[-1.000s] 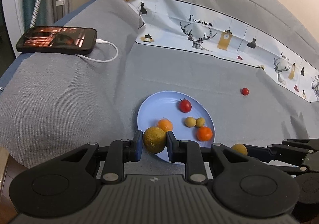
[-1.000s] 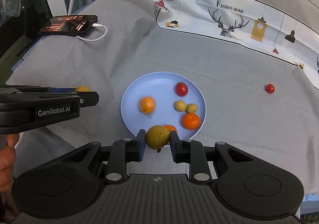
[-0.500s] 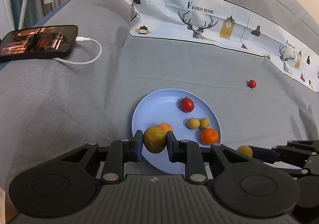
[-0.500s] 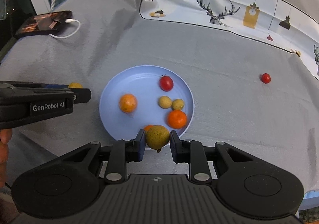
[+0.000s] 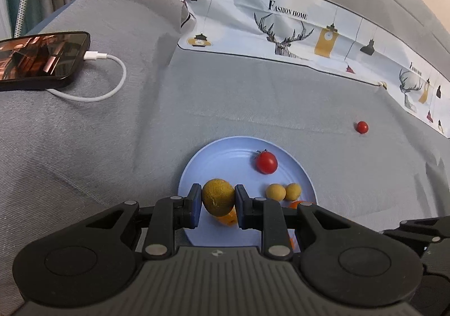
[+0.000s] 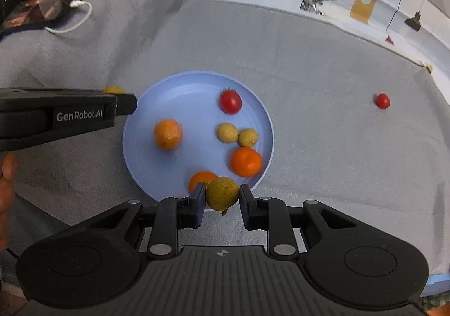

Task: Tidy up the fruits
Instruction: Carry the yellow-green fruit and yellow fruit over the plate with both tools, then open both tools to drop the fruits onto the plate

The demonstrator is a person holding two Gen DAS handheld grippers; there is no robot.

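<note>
Now, from my left wrist, my left gripper point(image 5: 218, 200) pinches a round, rough-skinned yellow-green fruit point(image 5: 218, 197) over the near edge of the smooth blue plate point(image 5: 225, 158). From my right wrist, my right gripper point(image 6: 220, 198) clamps a speckled greenish fruit point(image 6: 222, 193) at the plate's near rim, glossy oranges point(image 6: 246, 162) just ahead.
</note>
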